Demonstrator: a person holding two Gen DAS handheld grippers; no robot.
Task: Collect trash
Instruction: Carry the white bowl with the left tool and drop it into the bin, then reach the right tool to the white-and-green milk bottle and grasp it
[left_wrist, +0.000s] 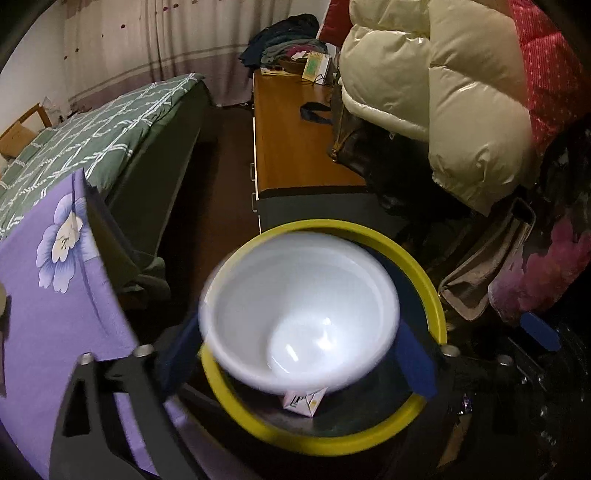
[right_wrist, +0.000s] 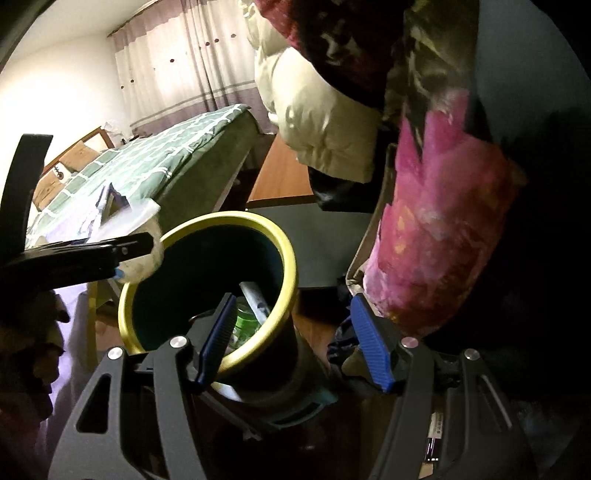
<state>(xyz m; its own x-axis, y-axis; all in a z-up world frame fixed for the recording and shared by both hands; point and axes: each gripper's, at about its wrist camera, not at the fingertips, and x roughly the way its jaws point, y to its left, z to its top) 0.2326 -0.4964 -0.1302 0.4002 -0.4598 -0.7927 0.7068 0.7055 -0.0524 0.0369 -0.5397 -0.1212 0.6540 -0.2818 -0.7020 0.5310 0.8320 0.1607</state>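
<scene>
Two grippers | left gripper (left_wrist: 299, 354) clamps glossy round white bowl (left_wrist: 299, 314) | right gripper (right_wrist: 291, 339) apart | yellow-rimmed cylindrical bin (right_wrist: 288, 266)

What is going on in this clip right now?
The left gripper holds a white plastic bowl between its blue pads, right above the yellow-rimmed dark trash bin. A small white carton and a green bottle already lie in the bin. The right gripper is open and empty, one finger over the bin's rim, beside the green checked bed.
</scene>
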